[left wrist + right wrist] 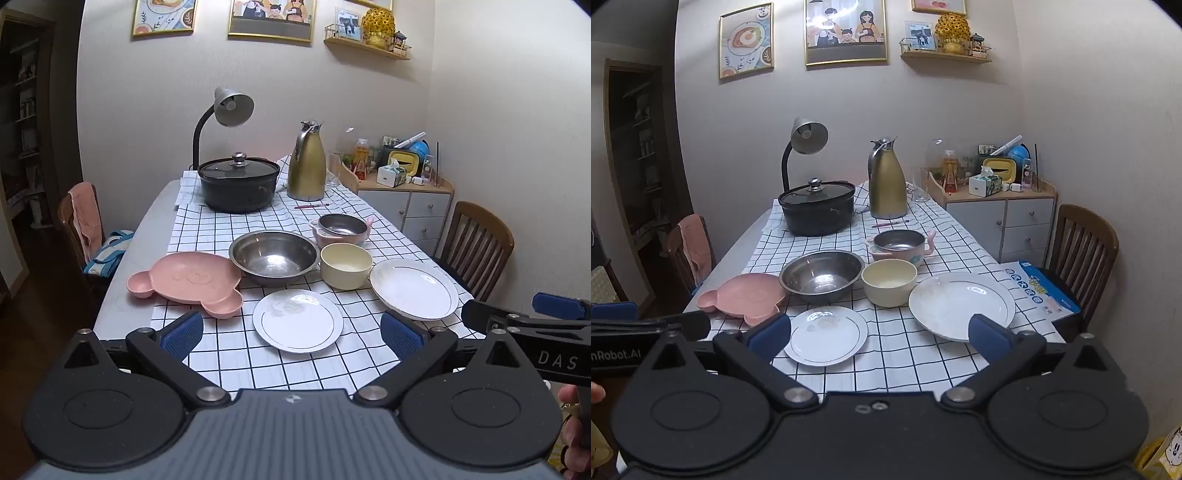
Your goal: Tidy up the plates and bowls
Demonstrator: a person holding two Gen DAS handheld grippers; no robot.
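Note:
On the checked cloth lie a small white plate (297,319) (826,335), a larger white plate (413,288) (960,304), a pink bear-shaped plate (186,282) (742,293), a steel bowl (274,255) (822,275), a cream bowl (345,265) (888,281) and a pink handled bowl with a steel liner (341,229) (899,245). My left gripper (291,334) is open and empty, held above the table's near edge before the small plate. My right gripper (879,338) is open and empty, between the two white plates' near edges.
A black lidded pot (238,184), a gold thermos jug (306,162), a desk lamp (229,110) and a pen (312,206) stand at the table's far end. Wooden chairs (476,243) (689,251) flank the table. A cabinet (1001,218) with clutter stands at the right.

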